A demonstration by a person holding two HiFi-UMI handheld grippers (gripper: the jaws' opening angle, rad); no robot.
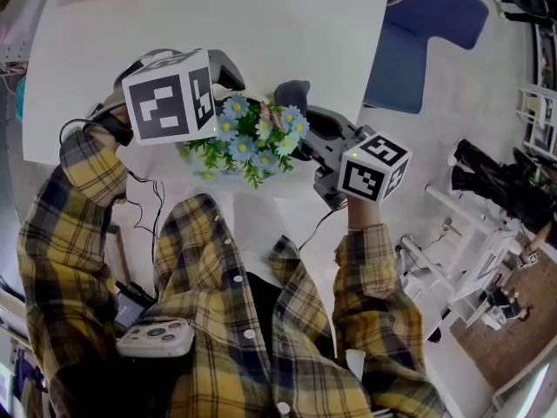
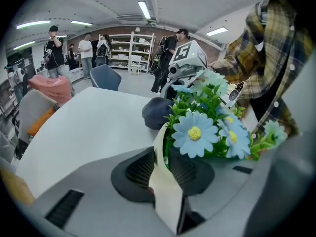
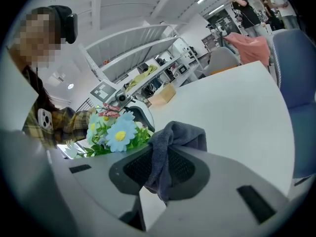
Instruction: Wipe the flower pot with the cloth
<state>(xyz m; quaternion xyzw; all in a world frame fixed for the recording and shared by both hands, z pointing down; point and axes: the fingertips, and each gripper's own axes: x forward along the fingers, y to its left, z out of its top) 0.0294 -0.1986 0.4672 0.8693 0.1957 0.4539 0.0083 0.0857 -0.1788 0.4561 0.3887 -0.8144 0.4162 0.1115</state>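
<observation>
Cream flower pot (image 2: 165, 194) and grey cloth (image 3: 176, 135), each pinched in its own tongs.
Plaid-sleeved arms (image 1: 80, 200) came in from either side of the flowers (image 1: 252, 138). The left tongs (image 2: 160, 168) were clenched on the pot's thin, smooth wall, and the right tongs (image 3: 160, 169) gripped the bunched, nappy cloth just beside the blooms. The blue, daisy-like flowers had yellow centres and green leaves and filled the pot at the near edge of a plain white worktop (image 1: 218, 24). A blue chair (image 1: 428, 33) stood beside the worktop, with open shelving (image 2: 121, 51) and people (image 2: 55, 48) behind.
</observation>
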